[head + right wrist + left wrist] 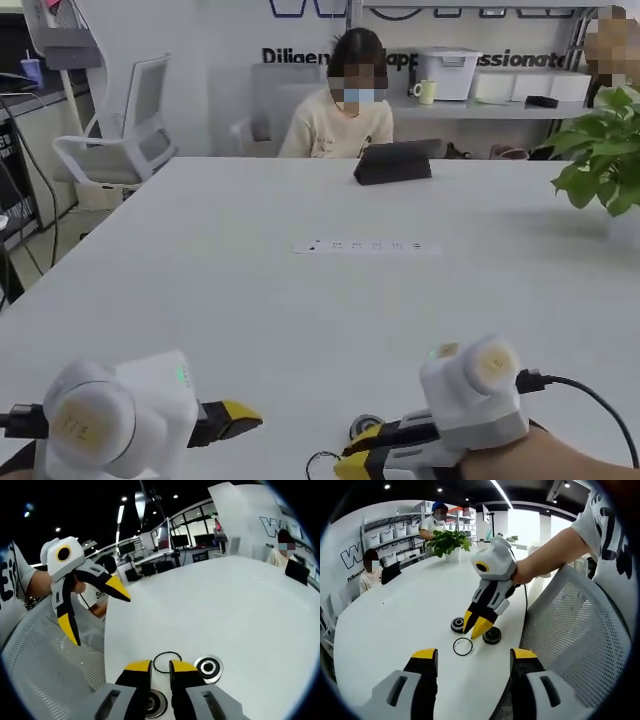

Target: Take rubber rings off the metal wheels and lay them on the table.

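Sitting loose on the table (395,605): one rubber ring (453,646).
left gripper (474,656) fingers wide apart, empty, aimed at the ring; ring lies flat just beside two metal wheels (457,624) (492,635); right gripper (474,631) fingers almost together, narrow gap, empty, tips near the ring.

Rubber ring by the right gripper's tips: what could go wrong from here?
The rubber ring lies loose beside the right gripper, so a sideways move could flick it away.
The ring and both metal wheels sit close to the table edge by the mesh chair; a nudge might send one off.
The left gripper hangs open and apart, so a wheel may slide when its ring is pulled.
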`<state>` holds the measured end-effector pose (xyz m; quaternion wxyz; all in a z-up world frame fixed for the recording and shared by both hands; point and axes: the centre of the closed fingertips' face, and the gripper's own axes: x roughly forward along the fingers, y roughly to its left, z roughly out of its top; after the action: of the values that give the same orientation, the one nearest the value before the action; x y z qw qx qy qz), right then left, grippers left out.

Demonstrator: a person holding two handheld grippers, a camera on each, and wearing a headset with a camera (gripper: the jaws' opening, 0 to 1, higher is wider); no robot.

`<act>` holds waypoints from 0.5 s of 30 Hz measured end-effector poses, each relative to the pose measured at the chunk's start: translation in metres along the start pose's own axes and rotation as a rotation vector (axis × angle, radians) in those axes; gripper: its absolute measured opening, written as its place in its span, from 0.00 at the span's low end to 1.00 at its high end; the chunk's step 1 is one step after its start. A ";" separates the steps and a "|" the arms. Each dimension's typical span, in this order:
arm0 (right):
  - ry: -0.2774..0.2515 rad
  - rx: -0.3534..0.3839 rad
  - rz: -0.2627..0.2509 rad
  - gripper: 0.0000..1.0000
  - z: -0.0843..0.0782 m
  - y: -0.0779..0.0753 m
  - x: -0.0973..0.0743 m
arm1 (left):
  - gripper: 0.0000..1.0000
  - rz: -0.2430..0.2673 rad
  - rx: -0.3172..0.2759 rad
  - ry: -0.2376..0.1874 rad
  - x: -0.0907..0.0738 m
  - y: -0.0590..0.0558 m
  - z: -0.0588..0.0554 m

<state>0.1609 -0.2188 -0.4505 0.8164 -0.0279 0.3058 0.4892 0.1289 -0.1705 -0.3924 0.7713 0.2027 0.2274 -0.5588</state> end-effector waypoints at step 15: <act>-0.045 -0.059 0.005 0.23 0.008 0.012 -0.021 | 0.55 -0.016 0.009 0.004 0.005 -0.001 0.004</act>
<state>0.1478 -0.2267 -0.4301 0.8206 -0.0399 0.2728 0.5007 0.1301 -0.1762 -0.3921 0.7656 0.2055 0.2277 -0.5655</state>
